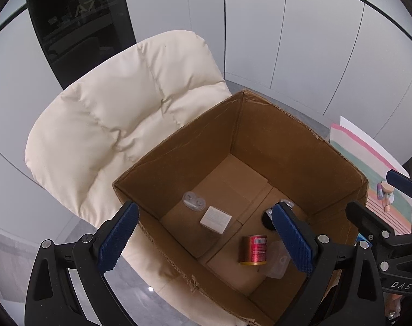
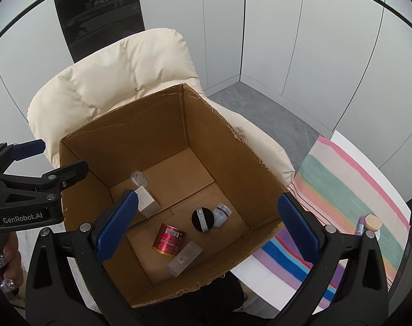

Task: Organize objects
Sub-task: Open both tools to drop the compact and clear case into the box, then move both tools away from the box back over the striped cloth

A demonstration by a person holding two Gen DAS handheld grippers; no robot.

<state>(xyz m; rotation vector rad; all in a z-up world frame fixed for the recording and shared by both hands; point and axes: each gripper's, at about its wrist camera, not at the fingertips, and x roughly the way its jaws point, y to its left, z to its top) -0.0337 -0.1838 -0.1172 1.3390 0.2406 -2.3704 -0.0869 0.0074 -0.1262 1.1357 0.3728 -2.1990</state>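
Our left claw (image 1: pixel 206 239) and right claw (image 2: pixel 207 225) both hang spread wide with nothing in them above the open cardboard box (image 2: pixel 233 152). On its floor lie a red can (image 2: pixel 168 238) on its side, a black round lid (image 2: pixel 203 219), a clear plastic case (image 2: pixel 184 258), a small white box (image 2: pixel 147 199) and a clear lens case (image 1: pixel 192 201). We see the box set against a cream padded chair (image 1: pixel 118 119), a striped cloth (image 2: pixel 350 190) spread over the white tabletop (image 2: pixel 263 277) to the right, grey floor (image 2: pixel 263 108) and pale wall panels (image 2: pixel 328 27) beyond.
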